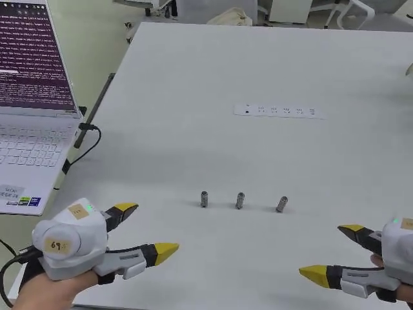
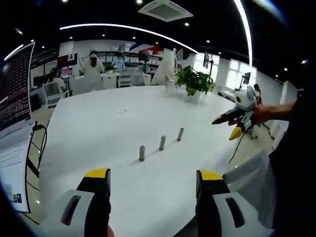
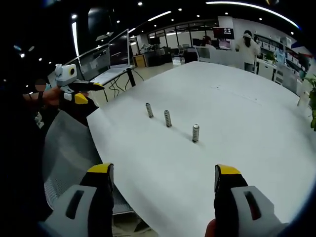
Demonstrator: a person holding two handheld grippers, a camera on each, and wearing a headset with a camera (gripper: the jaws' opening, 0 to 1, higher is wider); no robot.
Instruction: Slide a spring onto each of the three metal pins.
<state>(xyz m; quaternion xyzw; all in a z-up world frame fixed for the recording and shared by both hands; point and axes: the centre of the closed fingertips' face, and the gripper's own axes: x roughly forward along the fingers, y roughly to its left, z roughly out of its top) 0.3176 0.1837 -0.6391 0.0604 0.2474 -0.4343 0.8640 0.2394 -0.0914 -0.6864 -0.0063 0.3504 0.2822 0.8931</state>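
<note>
Three small metal pins stand in a row on the white table, each with a spring coiled around it: left pin point(image 1: 204, 199), middle pin point(image 1: 240, 201), right pin point(image 1: 282, 204). The same row appears in the left gripper view point(image 2: 142, 152) point(image 2: 162, 142) point(image 2: 180, 134) and in the right gripper view point(image 3: 148, 109) point(image 3: 168, 118) point(image 3: 195, 133). My left gripper point(image 1: 147, 227) hovers open at the near left, well short of the pins. At the near right my right gripper point(image 1: 333, 250) is open too. Nothing sits between either pair of yellow-tipped jaws.
An open laptop point(image 1: 29, 116) with a cable point(image 1: 84, 145) sits at the table's left edge. A white power strip point(image 1: 279, 111) lies further back in the middle. Chairs point(image 1: 348, 13) stand beyond the far edge. People and desks fill the room behind.
</note>
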